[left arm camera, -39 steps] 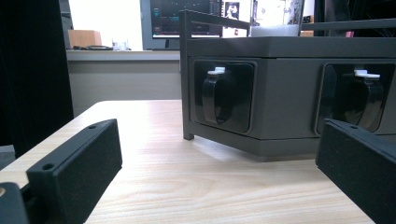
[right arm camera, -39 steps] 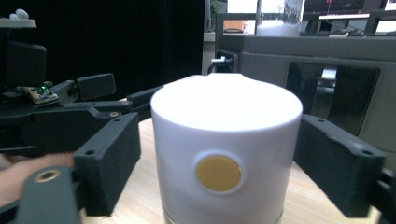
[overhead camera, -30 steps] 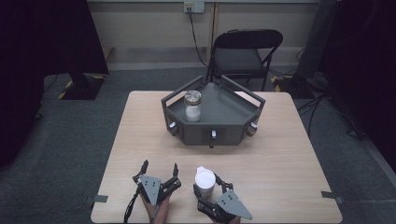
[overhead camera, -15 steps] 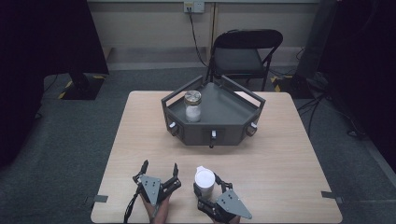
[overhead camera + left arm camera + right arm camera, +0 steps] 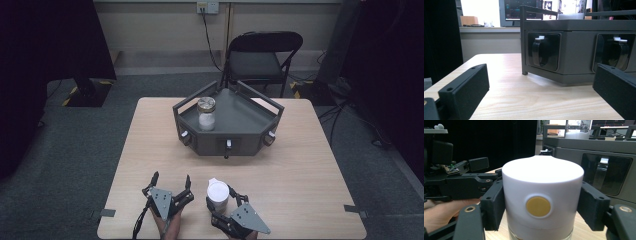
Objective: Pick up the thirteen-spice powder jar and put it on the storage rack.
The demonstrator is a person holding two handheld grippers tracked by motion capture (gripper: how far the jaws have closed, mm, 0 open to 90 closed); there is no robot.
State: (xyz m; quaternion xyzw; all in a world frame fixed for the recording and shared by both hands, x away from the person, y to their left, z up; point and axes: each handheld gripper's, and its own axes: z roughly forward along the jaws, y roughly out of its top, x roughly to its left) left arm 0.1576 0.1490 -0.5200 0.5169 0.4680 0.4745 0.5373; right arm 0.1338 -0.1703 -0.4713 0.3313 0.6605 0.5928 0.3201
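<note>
The right gripper [image 5: 223,192] is clamped on the white cap of an upright bottle [image 5: 218,195] at the table's [image 5: 300,165] near edge, while the left gripper [image 5: 170,182] rests just beside it, jaws spread and empty. The grey tray [image 5: 250,142] (a jar [image 5: 206,113] already stands in it) lies straight ahead across the table. No writing is readable; the cap bears only a plain yellow dot [image 5: 538,206].

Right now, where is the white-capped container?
In the high view the white-capped container stands at the near edge of the table, clamped between the jaws of the right gripper, just right of the open left gripper.
</note>
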